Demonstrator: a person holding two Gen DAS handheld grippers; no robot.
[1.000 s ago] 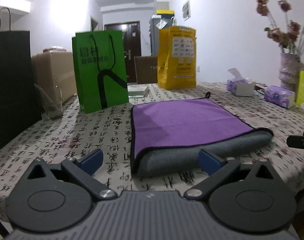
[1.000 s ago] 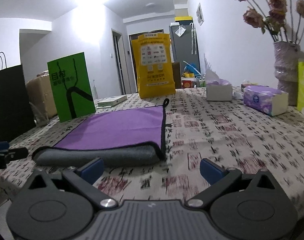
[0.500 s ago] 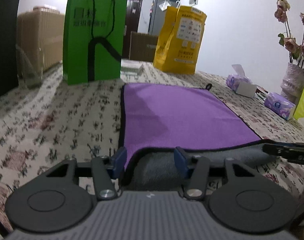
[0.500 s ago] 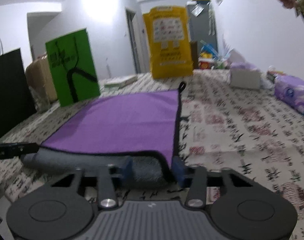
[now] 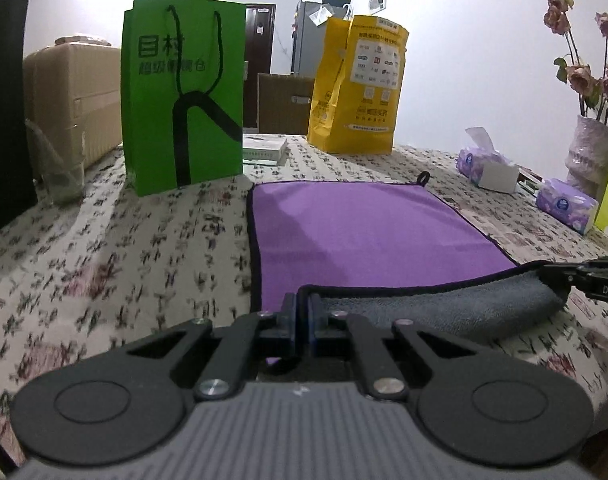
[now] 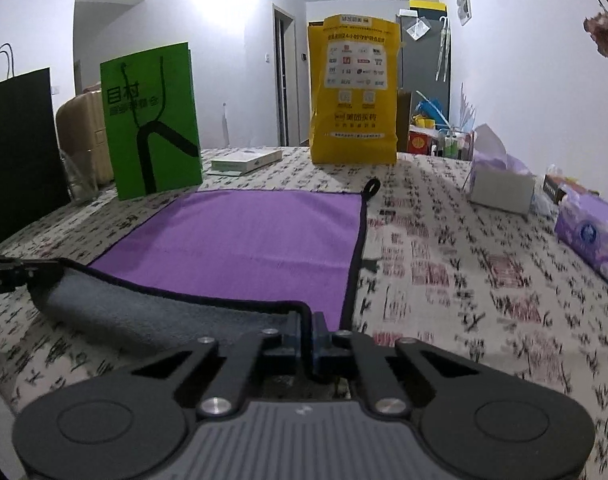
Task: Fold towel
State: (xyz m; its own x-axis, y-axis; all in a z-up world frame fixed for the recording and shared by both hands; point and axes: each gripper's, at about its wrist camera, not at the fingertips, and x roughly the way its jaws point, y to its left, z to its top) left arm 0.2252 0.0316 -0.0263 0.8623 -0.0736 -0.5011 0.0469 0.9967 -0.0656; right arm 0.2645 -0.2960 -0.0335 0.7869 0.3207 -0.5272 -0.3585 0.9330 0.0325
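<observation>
The towel [image 5: 356,232] is lying flat on the patterned surface [image 5: 116,264], purple side up, its near edge rolled over to show grey. The left tongs [image 5: 302,312] are pinching the near left corner, jaws closed on the black hem. The right tongs [image 6: 307,330] are gripping the near right corner the same way. A green bag [image 5: 184,92] and a yellow bag [image 6: 354,92] are standing behind it.
</observation>
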